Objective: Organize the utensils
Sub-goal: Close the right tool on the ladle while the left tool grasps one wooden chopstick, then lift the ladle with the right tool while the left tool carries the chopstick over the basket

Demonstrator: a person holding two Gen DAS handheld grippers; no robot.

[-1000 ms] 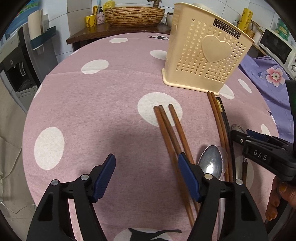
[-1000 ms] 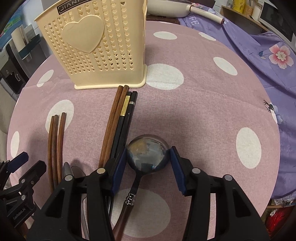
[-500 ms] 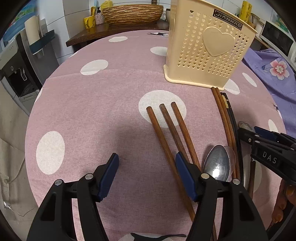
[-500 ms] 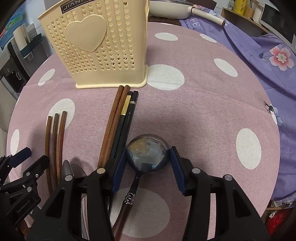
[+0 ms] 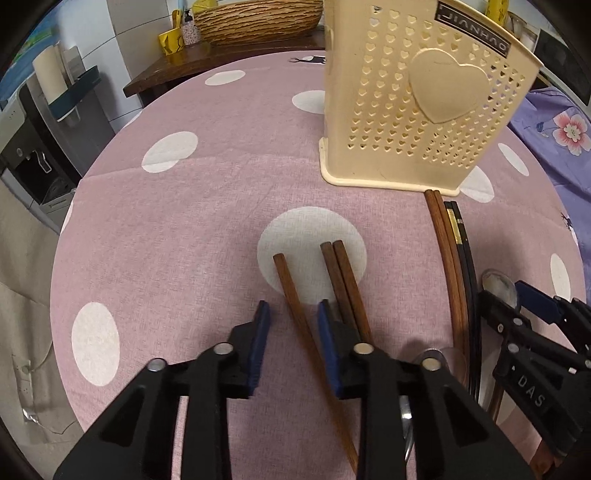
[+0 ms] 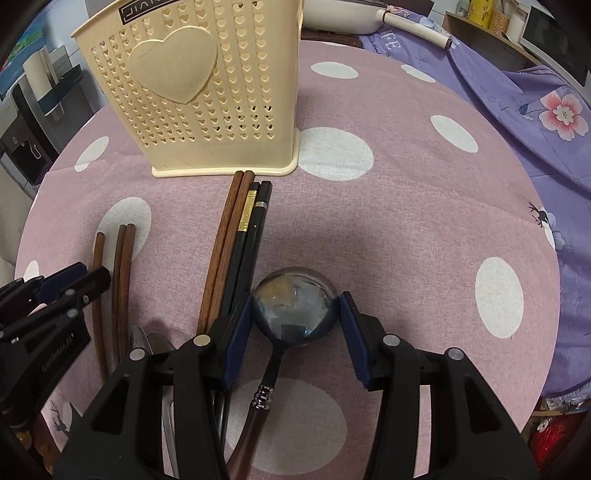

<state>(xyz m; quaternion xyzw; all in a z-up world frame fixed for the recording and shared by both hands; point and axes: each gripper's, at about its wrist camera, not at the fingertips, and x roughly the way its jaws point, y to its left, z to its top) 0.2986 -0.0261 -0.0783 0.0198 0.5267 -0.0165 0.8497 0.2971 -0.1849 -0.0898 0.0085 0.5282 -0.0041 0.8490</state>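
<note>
A cream utensil holder (image 5: 417, 110) with a heart stands on the pink dotted tablecloth (image 5: 184, 229); it also shows in the right wrist view (image 6: 207, 96). Three brown chopsticks (image 5: 332, 280) lie in front of it. My left gripper (image 5: 293, 314) is open, its jaws on either side of the leftmost one, low over the cloth. Brown and black chopsticks (image 6: 240, 243) lie by the holder. My right gripper (image 6: 295, 306) is open around the bowl of a metal ladle spoon (image 6: 293, 308) with a dark handle.
More spoons (image 6: 155, 343) lie under my right gripper's left side. A wooden side table with a woven basket (image 5: 255, 18) stands behind. A purple floral cloth (image 6: 535, 110) covers the right. A water dispenser (image 5: 26, 140) stands left.
My left gripper has moved forward and narrowed its opening around the leftmost brown chopstick, which now lies apart from the other two. My right gripper has stayed around the spoon bowl.
</note>
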